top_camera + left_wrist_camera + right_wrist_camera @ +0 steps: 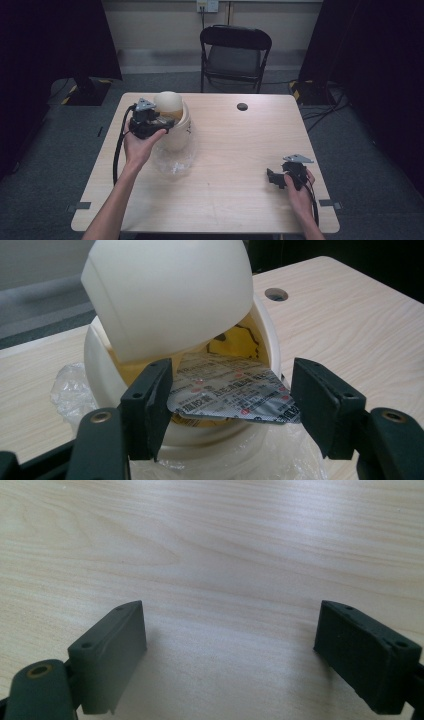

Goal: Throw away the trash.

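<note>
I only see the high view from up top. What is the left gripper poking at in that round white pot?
Observer: A silver pill pack lies in the mouth of the pot, under its tipped-up lid.
Operator: Is the gripper squeezing the pack?
Observer: No. The left gripper is open, with the pack between its jaws. One jaw is clear of the pack; I can't tell if the other touches it.
</note>
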`<state>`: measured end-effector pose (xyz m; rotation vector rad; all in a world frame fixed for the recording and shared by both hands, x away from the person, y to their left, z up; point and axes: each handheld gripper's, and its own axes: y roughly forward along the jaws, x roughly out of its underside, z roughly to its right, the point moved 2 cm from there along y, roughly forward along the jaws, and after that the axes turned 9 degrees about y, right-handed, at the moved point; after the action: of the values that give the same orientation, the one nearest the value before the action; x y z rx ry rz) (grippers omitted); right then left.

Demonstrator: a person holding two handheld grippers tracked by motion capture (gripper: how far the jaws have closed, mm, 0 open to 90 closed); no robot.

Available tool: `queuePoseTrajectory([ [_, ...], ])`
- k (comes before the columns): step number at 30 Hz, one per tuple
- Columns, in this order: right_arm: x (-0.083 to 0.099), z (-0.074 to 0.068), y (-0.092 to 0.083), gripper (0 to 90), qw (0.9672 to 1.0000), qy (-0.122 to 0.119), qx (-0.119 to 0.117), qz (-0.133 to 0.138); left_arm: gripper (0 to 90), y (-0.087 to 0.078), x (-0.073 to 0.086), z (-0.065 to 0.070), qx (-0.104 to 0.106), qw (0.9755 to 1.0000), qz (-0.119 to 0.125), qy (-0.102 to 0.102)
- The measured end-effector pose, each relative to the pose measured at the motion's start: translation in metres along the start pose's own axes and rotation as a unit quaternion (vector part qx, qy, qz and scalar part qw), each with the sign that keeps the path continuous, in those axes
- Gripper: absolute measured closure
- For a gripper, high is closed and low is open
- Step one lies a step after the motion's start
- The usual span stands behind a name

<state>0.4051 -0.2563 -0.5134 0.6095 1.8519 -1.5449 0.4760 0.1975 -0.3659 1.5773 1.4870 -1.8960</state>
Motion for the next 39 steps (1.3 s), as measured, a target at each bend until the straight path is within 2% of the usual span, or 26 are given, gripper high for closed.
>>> queuePoseTrajectory([
  [13, 0.0, 0.0, 0.0, 12.2, 1.0, 0.0, 0.0, 0.0, 33.8, 0.012, 0.004, -0.003, 0.002, 0.9998, -0.014, -0.017],
  [17, 0.0, 0.0, 0.0, 12.2, 1.0, 0.0, 0.0, 0.0, 30.8, 0.012, 0.005, -0.003, 0.009, 0.9997, -0.006, -0.02],
  [19, 0.0, 0.0, 0.0, 12.2, 1.0, 0.0, 0.0, 0.0, 28.8, 0.012, 0.005, -0.002, 0.017, 0.9995, 0.0, -0.028],
  [21, 0.0, 0.0, 0.0, 12.2, 1.0, 0.0, 0.0, 0.0, 27.7, 0.012, 0.006, -0.001, 0.013, 0.9997, -0.003, -0.02],
  [24, 0.0, 0.0, 0.0, 12.2, 1.0, 0.0, 0.0, 0.0, 26.2, 0.012, 0.006, 0.0, 0.017, 0.9996, 0.003, -0.023],
  [29, 0.0, 0.0, 0.0, 12.2, 1.0, 0.0, 0.0, 0.0, 22.4, 0.008, 0.006, 0.0, 0.02, 0.9996, 0.002, -0.018],
  [34, 0.0, 0.0, 0.0, 12.3, 1.0, 0.0, 0.0, 0.0, 22.2, 0.002, 0.006, 0.003, 0.028, 0.9995, 0.0, -0.014],
  [38, 0.0, 0.0, 0.0, 12.2, 1.0, 0.0, 0.0, 0.0, 22.1, -0.004, 0.006, 0.005, 0.026, 0.9996, 0.005, -0.008],
  [39, 0.0, 0.0, 0.0, 12.2, 1.0, 0.0, 0.0, 0.0, 22.0, -0.005, 0.007, 0.005, 0.024, 0.9997, -0.001, -0.003],
])
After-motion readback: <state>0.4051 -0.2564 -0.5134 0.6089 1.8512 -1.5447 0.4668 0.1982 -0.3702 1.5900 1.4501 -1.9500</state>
